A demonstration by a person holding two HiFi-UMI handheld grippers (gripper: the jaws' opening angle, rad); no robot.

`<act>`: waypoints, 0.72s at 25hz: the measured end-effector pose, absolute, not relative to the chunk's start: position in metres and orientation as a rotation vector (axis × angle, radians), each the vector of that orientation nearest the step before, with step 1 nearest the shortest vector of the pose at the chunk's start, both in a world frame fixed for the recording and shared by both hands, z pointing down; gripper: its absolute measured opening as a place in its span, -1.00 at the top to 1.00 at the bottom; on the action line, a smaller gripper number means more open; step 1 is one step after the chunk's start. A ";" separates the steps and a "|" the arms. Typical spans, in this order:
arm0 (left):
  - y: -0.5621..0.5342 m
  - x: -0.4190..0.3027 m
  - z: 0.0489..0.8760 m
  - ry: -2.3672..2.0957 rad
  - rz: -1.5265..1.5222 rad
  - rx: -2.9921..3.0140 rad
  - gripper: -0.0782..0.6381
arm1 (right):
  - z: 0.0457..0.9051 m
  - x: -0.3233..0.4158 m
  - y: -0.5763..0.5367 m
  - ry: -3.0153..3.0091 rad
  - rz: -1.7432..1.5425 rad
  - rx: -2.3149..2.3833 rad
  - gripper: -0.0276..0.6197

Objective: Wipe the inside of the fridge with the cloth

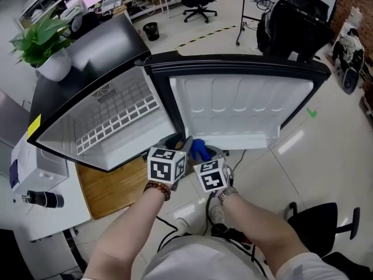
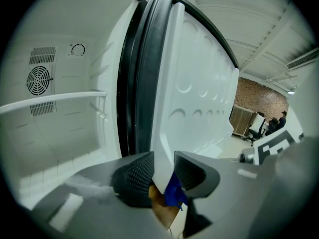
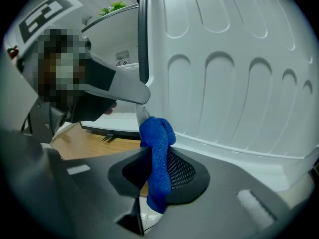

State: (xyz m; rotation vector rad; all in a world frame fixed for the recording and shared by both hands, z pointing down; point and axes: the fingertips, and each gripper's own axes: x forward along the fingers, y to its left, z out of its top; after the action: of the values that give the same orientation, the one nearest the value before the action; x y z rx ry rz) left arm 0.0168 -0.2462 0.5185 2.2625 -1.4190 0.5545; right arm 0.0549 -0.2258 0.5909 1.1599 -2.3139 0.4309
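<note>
1 open black fridge (image 1: 96,42) holds 1 white wire shelf (image 1: 116,120). My R gripper (image 3: 159,166) pinches 1 blue cloth (image 3: 157,136); L gripper (image 2: 164,172) spread astride white door (image 2: 199,83).

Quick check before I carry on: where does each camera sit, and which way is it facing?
Head view: sits on the person's head and looks steeply down at the open fridge and its door; both forearms, the left hand-held gripper and the right hand-held gripper show.
Left gripper view: rides the left hand-held gripper and faces into the fridge; the door's edge stands between its jaws.
Right gripper view: rides the right hand-held gripper and faces the door's inner side; its jaws grip the blue cloth.
Shared: both gripper views show the door and the blue cloth.
</note>
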 end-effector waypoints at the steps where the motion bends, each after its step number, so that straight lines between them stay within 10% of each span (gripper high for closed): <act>1: -0.247 0.018 0.519 -1.415 0.562 2.260 0.40 | 0.591 0.054 -0.230 -2.310 0.421 1.168 0.67; 18: -0.255 0.022 0.531 -1.444 0.554 2.210 0.44 | 0.601 0.065 -0.268 -2.279 0.389 1.189 0.67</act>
State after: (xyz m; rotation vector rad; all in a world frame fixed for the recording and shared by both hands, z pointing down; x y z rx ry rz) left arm 0.0224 -0.2554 0.5310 2.2095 -1.4437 0.5538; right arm 0.0650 -0.2675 0.6007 1.1893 -2.2789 0.3891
